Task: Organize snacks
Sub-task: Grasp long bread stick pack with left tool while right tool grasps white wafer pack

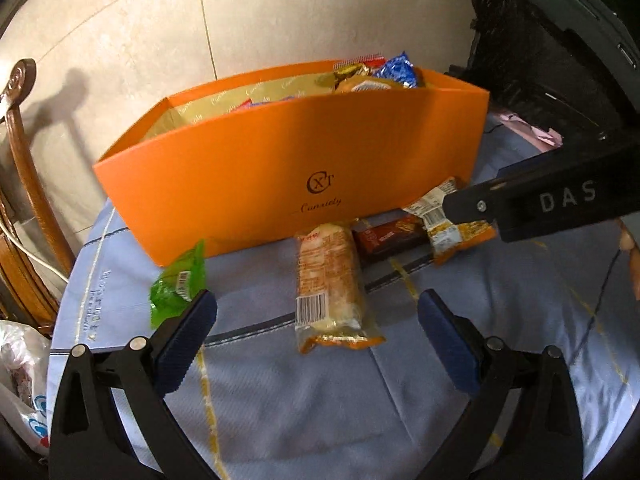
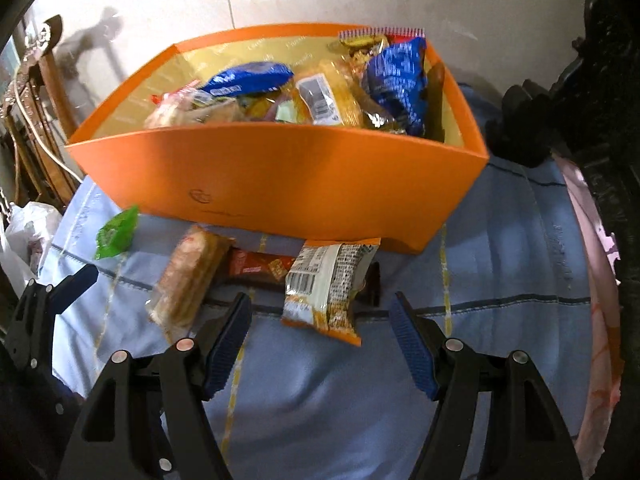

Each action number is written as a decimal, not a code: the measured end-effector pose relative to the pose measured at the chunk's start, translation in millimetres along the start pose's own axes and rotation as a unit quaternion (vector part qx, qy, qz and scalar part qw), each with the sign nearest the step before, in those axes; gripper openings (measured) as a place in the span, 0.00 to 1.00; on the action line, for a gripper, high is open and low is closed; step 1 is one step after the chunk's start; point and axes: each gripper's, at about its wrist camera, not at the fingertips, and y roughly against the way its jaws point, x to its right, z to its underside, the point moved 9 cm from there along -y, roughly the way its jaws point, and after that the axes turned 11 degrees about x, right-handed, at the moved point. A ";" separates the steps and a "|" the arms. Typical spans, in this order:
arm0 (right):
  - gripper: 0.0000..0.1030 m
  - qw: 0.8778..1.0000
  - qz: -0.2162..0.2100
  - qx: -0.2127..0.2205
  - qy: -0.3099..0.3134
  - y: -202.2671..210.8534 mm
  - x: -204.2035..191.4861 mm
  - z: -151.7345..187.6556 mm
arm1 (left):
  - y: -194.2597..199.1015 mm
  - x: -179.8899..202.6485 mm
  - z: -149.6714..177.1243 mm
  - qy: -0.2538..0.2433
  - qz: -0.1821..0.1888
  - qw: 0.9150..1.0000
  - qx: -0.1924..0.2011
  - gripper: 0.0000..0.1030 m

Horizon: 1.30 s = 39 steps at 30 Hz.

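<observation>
An orange box [image 1: 280, 160] [image 2: 280, 176] stands on the blue cloth, filled with several wrapped snacks [image 2: 320, 92]. In front of it lie a long orange-wrapped cake [image 1: 330, 284] [image 2: 188, 280], a brown chocolate bar [image 1: 390, 238] [image 2: 260, 266], an orange-and-white packet [image 1: 448, 220] [image 2: 328, 284] and a green packet [image 1: 178, 280] [image 2: 116, 232]. My left gripper [image 1: 316, 320] is open, its fingers either side of the near end of the long cake, apart from it. My right gripper [image 2: 320, 332] is open just short of the orange-and-white packet; in the left wrist view its body [image 1: 560, 204] hangs above that packet.
The blue cloth [image 2: 500, 280] covers a round table [image 1: 300, 400] by a tiled wall. A wooden chair [image 1: 28, 184] and a white plastic bag [image 1: 20, 380] stand at the left. Dark carved furniture [image 2: 600, 120] and pink fabric [image 2: 600, 280] lie at the right.
</observation>
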 end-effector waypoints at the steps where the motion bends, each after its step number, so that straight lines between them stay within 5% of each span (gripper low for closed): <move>1: 0.69 1.000 0.001 -0.003 -0.001 -5.9 0.7 0.3 | -5.2 0.9 0.3 0.002 0.000 1.000 -0.002 0.96; 10: 0.69 1.000 0.003 -0.020 0.003 -38.3 -0.2 7.5 | -36.3 5.1 4.1 -0.002 -0.004 1.000 -0.030 0.95; 14: 0.48 0.999 0.012 -0.032 0.016 -49.6 -0.9 19.7 | -52.9 2.2 13.9 -0.006 -0.020 0.997 -0.074 0.96; 16: 0.45 0.999 0.015 -0.026 0.019 -47.3 0.1 21.5 | -54.9 4.0 13.8 0.002 -0.001 0.997 -0.076 0.82; 17: 0.44 0.999 0.015 -0.026 0.017 -46.5 1.2 22.2 | -53.2 10.1 11.1 -0.002 0.019 0.997 -0.068 0.48; 18: 0.43 0.999 0.016 -0.025 0.015 -45.9 2.7 22.9 | -50.6 16.5 8.1 -0.029 0.016 0.998 -0.057 0.35; 39: 0.41 1.000 -0.002 -0.004 0.005 7.1 -8.2 60.3 | 0.6 2.3 23.4 0.021 0.017 0.999 -0.029 0.34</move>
